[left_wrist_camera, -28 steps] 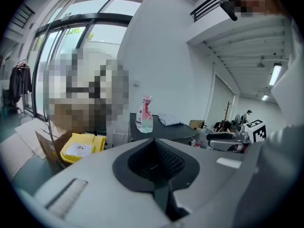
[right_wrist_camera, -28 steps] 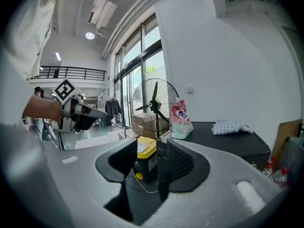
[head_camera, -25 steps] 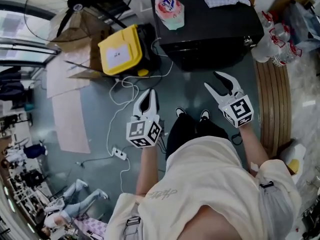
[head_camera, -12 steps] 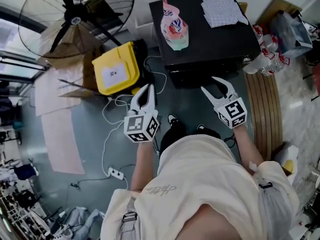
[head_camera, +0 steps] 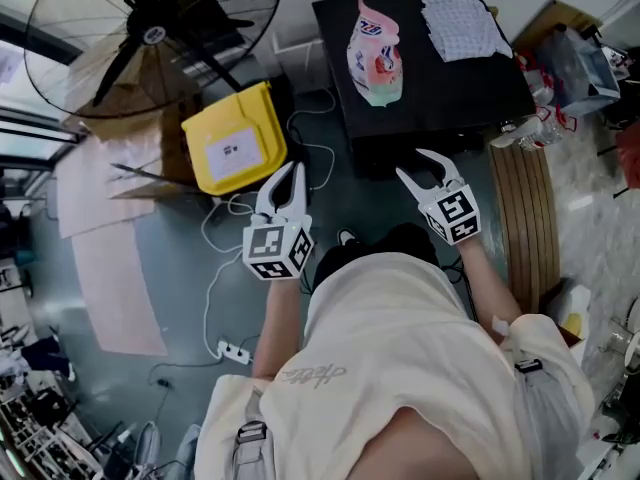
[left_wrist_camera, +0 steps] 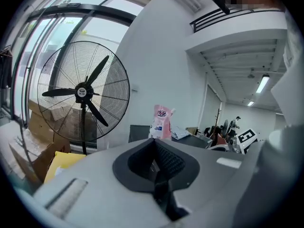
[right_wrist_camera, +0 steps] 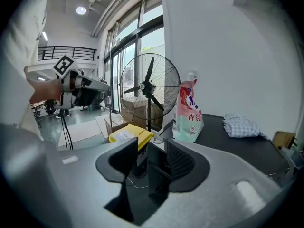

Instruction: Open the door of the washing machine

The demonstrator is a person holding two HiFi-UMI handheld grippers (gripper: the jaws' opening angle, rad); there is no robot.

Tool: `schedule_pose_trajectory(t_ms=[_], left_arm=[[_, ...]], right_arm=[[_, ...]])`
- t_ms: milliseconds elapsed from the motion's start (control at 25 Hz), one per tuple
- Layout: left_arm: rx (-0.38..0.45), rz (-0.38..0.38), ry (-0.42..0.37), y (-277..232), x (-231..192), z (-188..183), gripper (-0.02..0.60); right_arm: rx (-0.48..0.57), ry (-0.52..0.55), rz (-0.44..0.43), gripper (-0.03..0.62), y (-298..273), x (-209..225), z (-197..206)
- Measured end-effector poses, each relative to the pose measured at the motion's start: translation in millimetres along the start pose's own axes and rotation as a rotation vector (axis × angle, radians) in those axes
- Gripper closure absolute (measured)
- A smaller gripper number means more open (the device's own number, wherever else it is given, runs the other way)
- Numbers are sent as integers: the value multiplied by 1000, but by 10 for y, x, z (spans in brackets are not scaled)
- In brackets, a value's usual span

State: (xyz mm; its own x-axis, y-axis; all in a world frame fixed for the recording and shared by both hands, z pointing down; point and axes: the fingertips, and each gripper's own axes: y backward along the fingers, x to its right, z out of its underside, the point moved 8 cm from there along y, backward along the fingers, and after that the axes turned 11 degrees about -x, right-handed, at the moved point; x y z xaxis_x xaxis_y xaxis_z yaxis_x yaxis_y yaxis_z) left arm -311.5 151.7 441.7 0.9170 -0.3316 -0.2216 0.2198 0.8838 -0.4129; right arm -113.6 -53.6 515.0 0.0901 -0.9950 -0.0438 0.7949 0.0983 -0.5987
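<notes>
The black washing machine (head_camera: 450,88) stands ahead of me, seen from above; its door is hidden on the front face below the top edge. A pink detergent pouch (head_camera: 375,53) and a checked cloth (head_camera: 462,23) lie on its lid. My right gripper (head_camera: 412,165) is open, its tips just short of the machine's front edge, with nothing between them. My left gripper (head_camera: 289,180) is shut and empty, left of the machine over the floor. In the right gripper view the right gripper (right_wrist_camera: 145,158) points at the pouch (right_wrist_camera: 188,113). In the left gripper view the left gripper (left_wrist_camera: 154,163) shows its pads together.
A yellow box (head_camera: 232,138) sits on the floor left of the machine, beside a large floor fan (head_camera: 150,33) and flattened cardboard (head_camera: 100,238). White cables (head_camera: 225,218) and a power strip (head_camera: 232,350) trail across the floor. Wooden boards (head_camera: 525,218) and water bottles (head_camera: 540,123) are to the right.
I have stepped closer to the machine; both grippers moved forward towards its front. The left gripper has stayed shut and the right one open.
</notes>
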Motion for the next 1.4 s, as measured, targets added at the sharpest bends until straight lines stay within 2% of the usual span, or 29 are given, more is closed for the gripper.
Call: schedule_pose_trajectory(t_ms=[160,480,720,880,1160,1400], left_arm=[[-10,-26,23,-14,-163,9,563],[-71,-71,49,-98,-121,-20,563],[-125,-122,106,-162,-82,84,563],[-156,-140,137,-166,-38,180,563],[-171,-208,184,-84,-36,334,563],[-180,-250,212,25,-47,395,563]], right_arm=[[-85,92,-99,396,-234,-123,104],[-359,209,-225,396,-805,5,659],[-515,482,-324,398,-1280,-76,1007],[-639,620,-372,398,-1581,-128,1284],[-784,752,-360,410,-1983,-83,1538],[-899,796,-353,431,-2238,-130,1739]])
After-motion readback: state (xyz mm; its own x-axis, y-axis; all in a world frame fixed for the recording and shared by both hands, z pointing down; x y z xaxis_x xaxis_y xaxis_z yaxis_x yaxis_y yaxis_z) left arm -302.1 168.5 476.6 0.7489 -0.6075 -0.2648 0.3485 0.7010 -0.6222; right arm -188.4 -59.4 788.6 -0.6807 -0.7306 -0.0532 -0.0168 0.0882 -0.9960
